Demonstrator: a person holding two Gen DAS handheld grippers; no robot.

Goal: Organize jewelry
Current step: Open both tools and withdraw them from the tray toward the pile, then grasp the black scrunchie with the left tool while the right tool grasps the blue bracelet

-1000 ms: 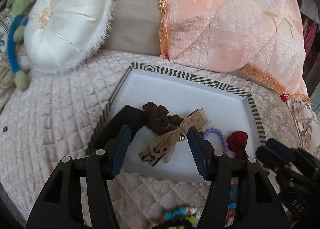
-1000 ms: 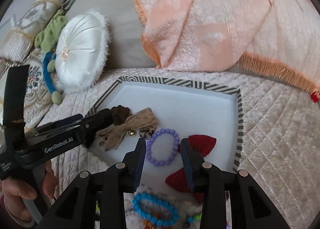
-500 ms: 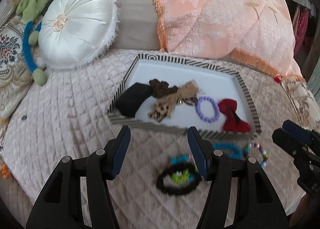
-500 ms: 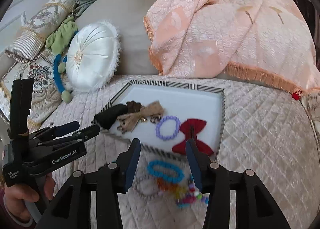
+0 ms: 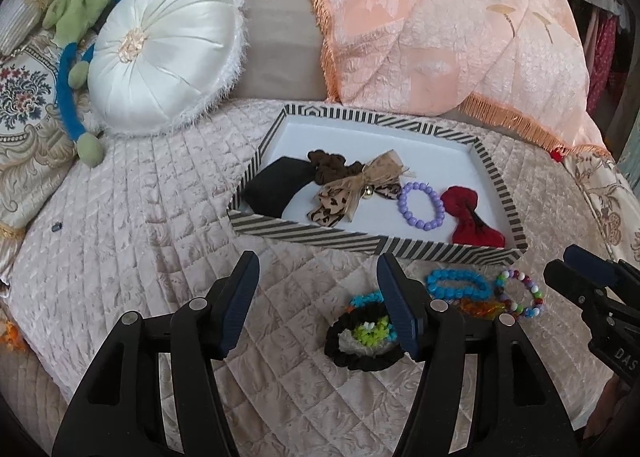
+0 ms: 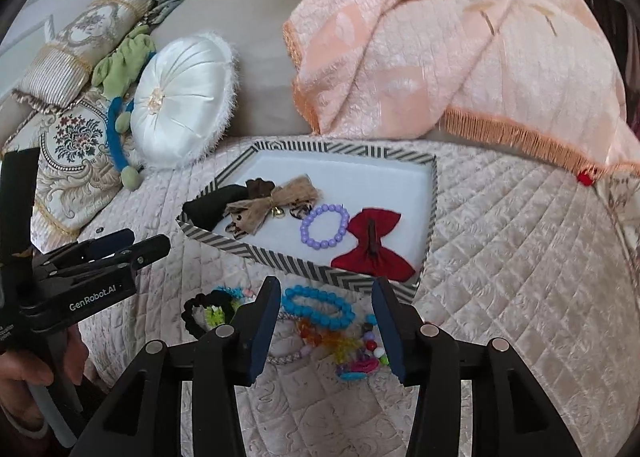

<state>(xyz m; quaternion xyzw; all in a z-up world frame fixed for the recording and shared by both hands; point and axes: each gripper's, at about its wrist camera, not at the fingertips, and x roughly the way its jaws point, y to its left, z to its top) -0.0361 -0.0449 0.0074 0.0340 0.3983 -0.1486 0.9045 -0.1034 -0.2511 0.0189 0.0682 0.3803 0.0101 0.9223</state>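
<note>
The left gripper (image 5: 316, 289) hangs above the quilted pale-pink bedspread (image 5: 120, 241), level and pointed toward the striped black-and-white tray (image 5: 304, 235), its blue-padded fingers (image 5: 240, 297) spread wide with nothing between them. The right gripper (image 6: 324, 317) is held low just in front of the tray's near rim, its jaws likewise wide apart and empty, framing a turquoise bead bracelet (image 6: 318, 305) that lies on the bedspread among a heap of multicoloured bead bracelets (image 6: 352, 353). A black scrunchie with green and white trim (image 5: 362, 337) lies beside the left gripper's right finger. Inside the tray rest a black fabric piece (image 5: 276, 187), a brown scrunchie (image 5: 326, 167), a leopard-print burlap bow (image 5: 356, 189), a purple bead bracelet (image 5: 422, 205) and a red fabric bow (image 5: 470, 217). A round white satin cushion (image 5: 164, 49) and a peach fringed blanket (image 5: 440, 25) lie behind the tray.
</note>
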